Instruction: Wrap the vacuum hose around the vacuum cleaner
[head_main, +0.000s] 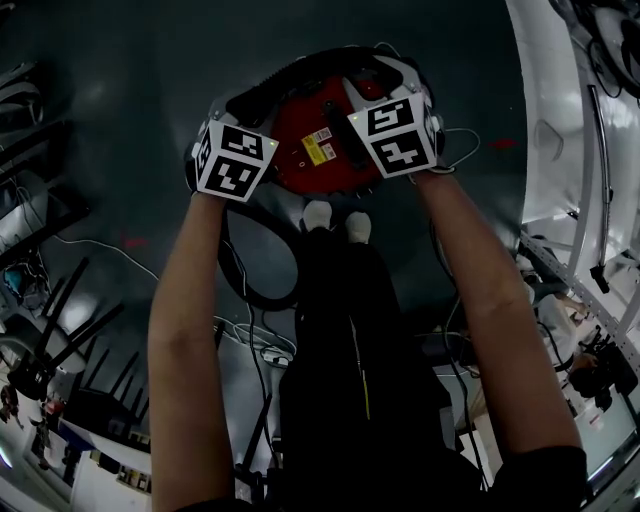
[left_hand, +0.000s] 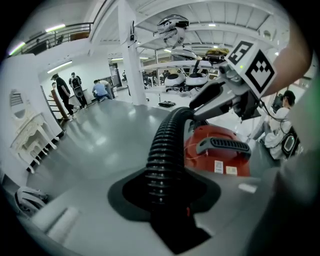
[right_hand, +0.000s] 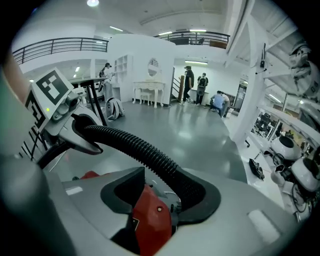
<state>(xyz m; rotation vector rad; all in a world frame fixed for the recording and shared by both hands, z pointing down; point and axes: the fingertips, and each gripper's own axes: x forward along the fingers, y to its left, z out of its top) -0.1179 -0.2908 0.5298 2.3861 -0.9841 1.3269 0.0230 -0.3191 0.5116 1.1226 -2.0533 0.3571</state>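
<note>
While both tools hang over the vacuum cleaner, which sits on the floor just ahead of your feet, note the grips. The left gripper is pinched on the vacuum hose, the ribbed black tube filling its gap. The right gripper stands spread, the hose lying loosely against one jaw only and the red body showing through the rest of the gap.

From one tool the hose arcs to the other around the far side of the body. What looks like a further loop of it lies on the floor beside your left foot.

Handling, by judgement:
- The hose looks light and springy. Expect it to uncoil if you let it go.
- The ribs should give the pads purchase, so slip is unlikely.
- Take hold across the ribs, close to where the next bend must lie.
- Keep clear of the handle.
</note>
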